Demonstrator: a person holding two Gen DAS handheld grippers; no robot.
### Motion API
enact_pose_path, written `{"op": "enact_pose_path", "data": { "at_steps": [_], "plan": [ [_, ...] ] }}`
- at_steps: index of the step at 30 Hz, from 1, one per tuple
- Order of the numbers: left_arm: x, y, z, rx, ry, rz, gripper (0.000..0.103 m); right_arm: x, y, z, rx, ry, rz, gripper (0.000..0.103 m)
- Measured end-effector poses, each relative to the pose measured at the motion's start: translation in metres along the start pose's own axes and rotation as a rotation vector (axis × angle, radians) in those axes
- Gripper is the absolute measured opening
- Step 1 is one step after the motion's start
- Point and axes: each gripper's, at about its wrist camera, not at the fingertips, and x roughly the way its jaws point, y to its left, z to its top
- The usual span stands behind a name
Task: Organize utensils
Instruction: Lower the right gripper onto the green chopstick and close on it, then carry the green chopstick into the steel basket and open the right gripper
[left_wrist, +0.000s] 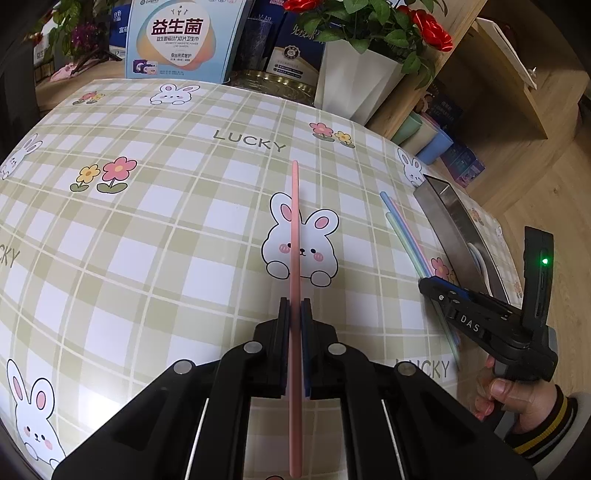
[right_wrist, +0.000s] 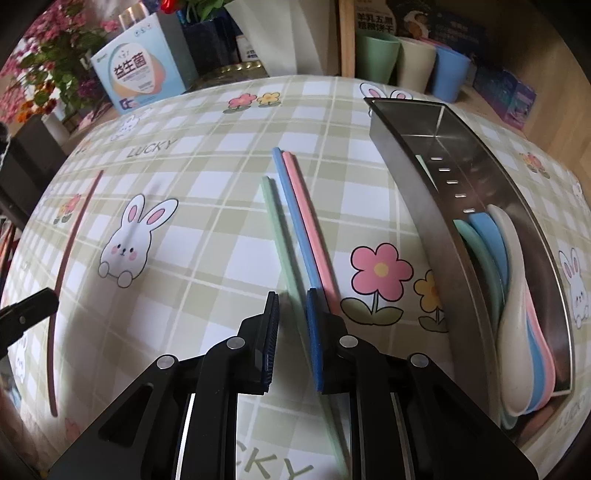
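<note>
The left tongs (left_wrist: 295, 306) are squeezed tight on a pink chopstick (left_wrist: 294, 236). The stick points straight ahead, away from the tongs, and runs back between the two pads. It sits above the worktop (left_wrist: 147, 229), which has a green check cloth with bunnies on it. The right tongs (right_wrist: 291, 306) are spread apart and hold nothing. They hang low over three more chopsticks lying on the cloth: a green chopstick (right_wrist: 280, 236), a blue chopstick (right_wrist: 295, 221) and another pink one (right_wrist: 314, 229). These three lie side by side, close together, with their long sides pointing away from the right tongs. The green one runs right through the gap between the two pads, so it looks like the one to be grabbed next. Just to the right of the sticks is a long metal tray (right_wrist: 413, 192). It lies the same way as the sticks. Some colored spoons (right_wrist: 517, 314) are stacked in its near end. The right tongs are much nearer to the tray than the left tongs are. To go into the tray, the stick in the left tongs would have to move far to the right and stay lined up with the tray's long side.
</note>
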Motion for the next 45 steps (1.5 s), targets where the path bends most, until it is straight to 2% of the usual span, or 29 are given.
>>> {"op": "enact_pose_path", "data": {
  "at_steps": [5,9,13,20,30,45],
  "plan": [
    [0.004,-0.002,-0.003,0.002,0.014,0.007,0.006,-0.002,-0.001,-0.006,0.005,-0.035,0.008,0.015],
    [0.006,-0.005,-0.004,0.014,0.020,0.008,0.006,-0.005,0.000,-0.012,-0.004,-0.048,0.020,0.008],
    [0.007,-0.005,-0.005,0.018,0.025,0.012,0.006,-0.009,0.004,-0.018,-0.005,-0.060,0.010,0.006],
    [0.006,-0.008,-0.007,0.023,0.020,0.016,0.006,-0.019,0.000,-0.028,0.071,-0.092,0.104,0.006],
    [0.005,-0.017,-0.008,0.037,0.024,0.005,0.006,-0.048,0.004,-0.040,0.110,-0.154,0.230,0.006],
    [0.004,-0.027,-0.012,0.065,0.027,0.010,0.006,-0.057,-0.007,-0.062,0.141,-0.176,0.282,0.006]
  ]
}}
